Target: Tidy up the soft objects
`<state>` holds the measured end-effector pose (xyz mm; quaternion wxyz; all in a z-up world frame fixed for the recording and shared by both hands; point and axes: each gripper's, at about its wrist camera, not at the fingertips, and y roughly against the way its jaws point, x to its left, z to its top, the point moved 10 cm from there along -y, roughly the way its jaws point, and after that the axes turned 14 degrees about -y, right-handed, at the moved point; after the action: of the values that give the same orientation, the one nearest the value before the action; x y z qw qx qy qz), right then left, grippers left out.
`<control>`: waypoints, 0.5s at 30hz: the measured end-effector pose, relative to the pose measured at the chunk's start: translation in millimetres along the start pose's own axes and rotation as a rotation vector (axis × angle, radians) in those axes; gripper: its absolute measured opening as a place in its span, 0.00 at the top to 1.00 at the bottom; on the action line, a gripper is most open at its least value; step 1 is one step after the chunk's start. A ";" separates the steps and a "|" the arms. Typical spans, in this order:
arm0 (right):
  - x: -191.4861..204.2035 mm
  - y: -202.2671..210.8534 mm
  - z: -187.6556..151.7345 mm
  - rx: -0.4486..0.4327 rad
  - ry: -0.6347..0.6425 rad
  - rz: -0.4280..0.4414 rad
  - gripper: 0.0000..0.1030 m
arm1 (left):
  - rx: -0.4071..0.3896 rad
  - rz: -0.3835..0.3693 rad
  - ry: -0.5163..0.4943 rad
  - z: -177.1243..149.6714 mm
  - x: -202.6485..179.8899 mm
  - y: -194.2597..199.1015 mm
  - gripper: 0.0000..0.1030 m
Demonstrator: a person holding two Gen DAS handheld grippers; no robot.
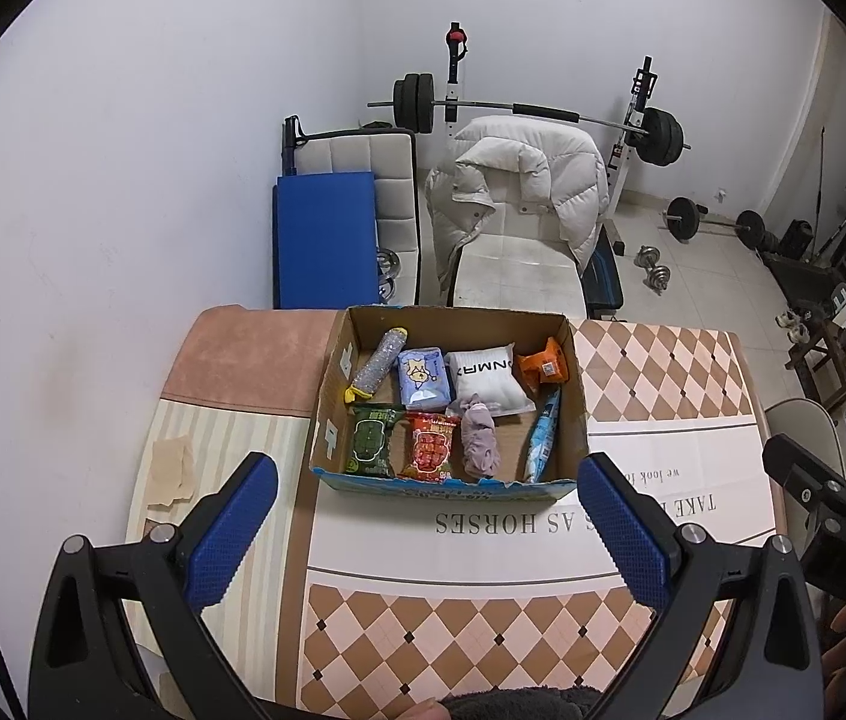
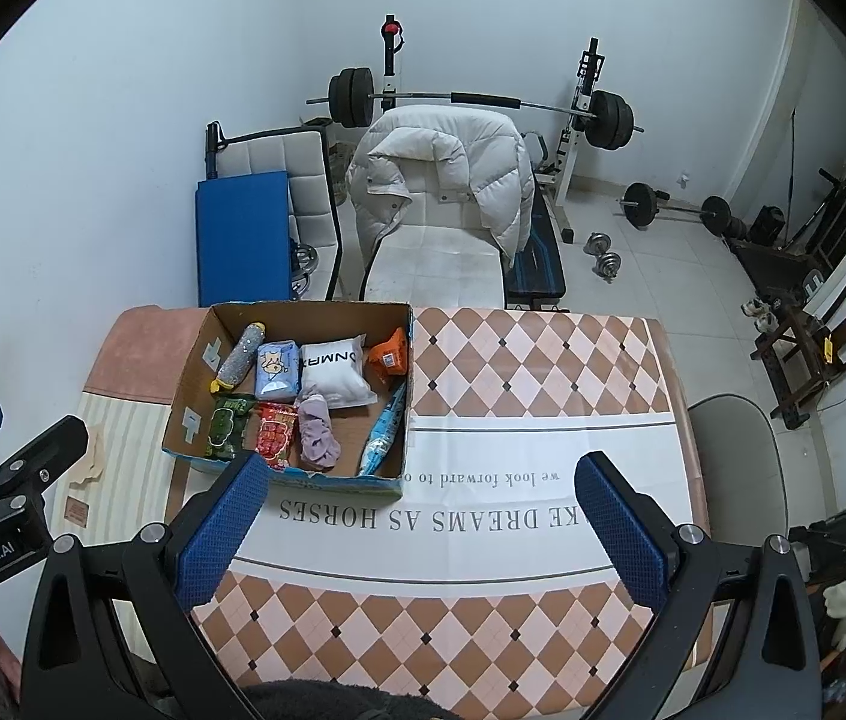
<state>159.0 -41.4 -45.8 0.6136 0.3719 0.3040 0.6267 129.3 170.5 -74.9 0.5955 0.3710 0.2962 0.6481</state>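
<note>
An open cardboard box [image 1: 576,396] [image 2: 189,381] stands on the table. It holds several soft items: a silver roll [image 1: 376,365], a blue tissue pack [image 1: 421,379], a white pouch [image 1: 490,377] [image 2: 333,375], an orange packet [image 1: 545,363], a green packet [image 1: 371,441], a red packet [image 1: 432,447] [image 2: 275,435], a lilac cloth [image 1: 479,435] [image 2: 318,435] and a light blue packet [image 1: 543,438]. My left gripper [image 1: 426,534] is open and empty, in front of the box. My right gripper [image 2: 420,531] is open and empty, to the right of the box over the tablecloth.
The checkered tablecloth [image 2: 543,360] covers the table; a paper scrap [image 1: 174,471] lies at its left. Behind the table stand a chair with a white jacket [image 1: 519,186], a blue mat [image 1: 327,237] and a barbell rack [image 1: 543,111]. A chair [image 2: 735,438] is at the right.
</note>
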 end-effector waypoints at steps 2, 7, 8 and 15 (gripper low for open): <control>0.1 1.0 3.3 0.000 0.001 0.000 0.00 | 0.000 -0.001 0.000 0.0 -0.2 0.1 0.01; 0.0 0.6 1.9 0.000 0.001 0.001 0.00 | 0.001 0.000 -0.001 -0.3 -0.7 -0.4 0.01; -0.4 0.9 1.6 -0.001 0.001 -0.001 0.00 | 0.003 0.001 -0.003 -0.6 -0.7 -0.5 0.01; -2.2 4.8 7.8 -0.002 -0.002 -0.003 0.00 | 0.006 -0.002 -0.011 0.6 -0.6 0.5 0.01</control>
<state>162.8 -44.5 -37.7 0.6152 0.3714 0.3034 0.6257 129.6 169.8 -74.3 0.5968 0.3760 0.2954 0.6444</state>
